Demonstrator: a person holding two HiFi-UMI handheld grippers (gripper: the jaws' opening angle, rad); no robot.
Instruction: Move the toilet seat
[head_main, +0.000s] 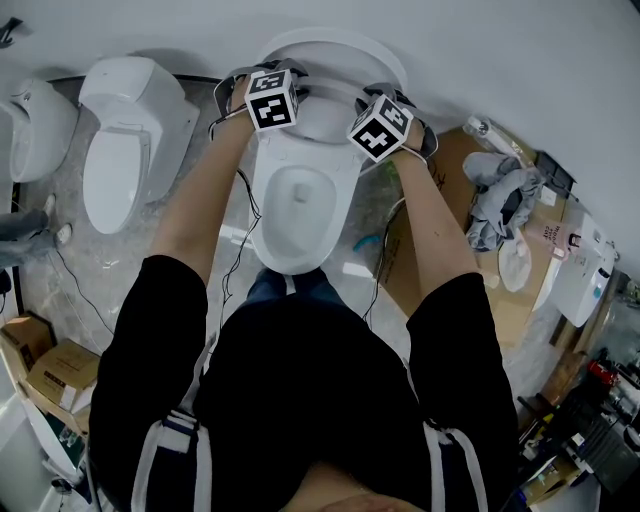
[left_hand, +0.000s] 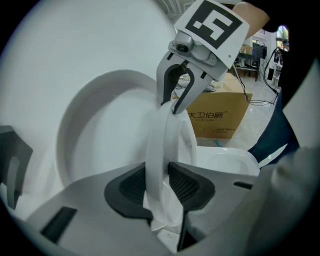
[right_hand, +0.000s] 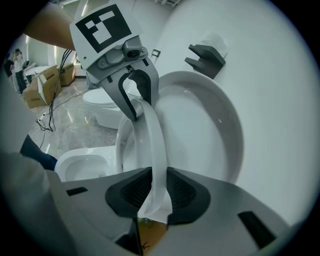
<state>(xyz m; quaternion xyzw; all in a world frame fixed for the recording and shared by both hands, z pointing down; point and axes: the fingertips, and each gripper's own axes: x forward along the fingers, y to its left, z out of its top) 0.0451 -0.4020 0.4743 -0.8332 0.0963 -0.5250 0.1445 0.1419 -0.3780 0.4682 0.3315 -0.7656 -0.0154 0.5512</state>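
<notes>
Between both pairs of pads, the toilet seat (left_hand: 159, 147) stands nearly upright before the raised lid (right_hand: 215, 130), rim edge-on, clamped by left gripper (left_hand: 160, 186) and right gripper (right_hand: 157, 192) on opposite sides, bowl (head_main: 262, 225) below.

Two grippers: left gripper (left_hand: 160, 175), right gripper (right_hand: 157, 187); one toilet seat (left_hand: 161, 140); three toilets: middle toilet (head_main: 300, 240), left toilet (head_main: 125, 150), far-left toilet (head_main: 30, 125); at least three cardboard boxes (head_main: 62, 378)

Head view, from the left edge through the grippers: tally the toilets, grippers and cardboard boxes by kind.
Toilets: 3 - middle toilet, left toilet, far-left toilet
Grippers: 2 - left gripper, right gripper
Cardboard boxes: 2 - upper box, lower box
Total: 7
</notes>
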